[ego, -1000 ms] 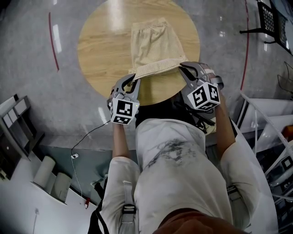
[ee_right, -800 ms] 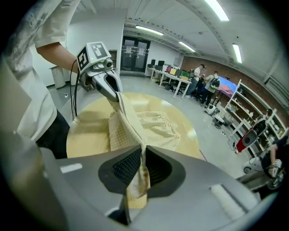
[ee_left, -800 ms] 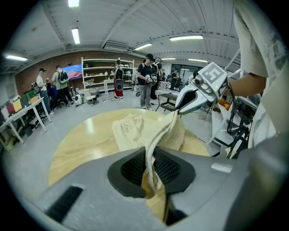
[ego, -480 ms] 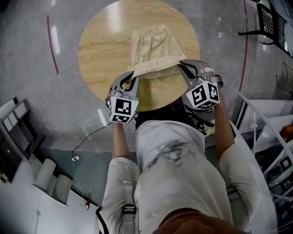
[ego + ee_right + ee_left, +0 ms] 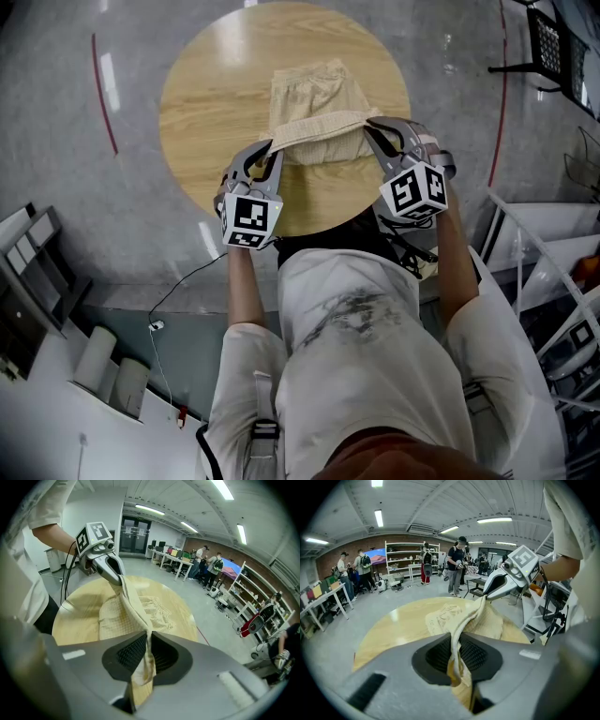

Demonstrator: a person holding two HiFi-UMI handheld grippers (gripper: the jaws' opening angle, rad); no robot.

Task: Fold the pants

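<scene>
Beige pants (image 5: 314,108) lie on the round wooden table (image 5: 206,103). Their near edge is lifted off the wood and stretched between both grippers, folding over the far part. My left gripper (image 5: 273,150) is shut on the left corner of that edge, and the cloth (image 5: 457,641) runs between its pads. My right gripper (image 5: 367,127) is shut on the right corner, with cloth (image 5: 143,660) pinched in its jaws. In the left gripper view the right gripper (image 5: 487,594) shows holding the far end; in the right gripper view the left gripper (image 5: 118,578) shows likewise.
The table stands on a grey floor (image 5: 75,187) with a red line (image 5: 101,94). A white rack (image 5: 553,253) is at the right, shelves and rolls (image 5: 103,366) at the lower left. Several people (image 5: 457,562) stand far off by tables.
Both grippers have carried the held edge of the pants away from me, further over the table. The fold now covers more of the far part.
</scene>
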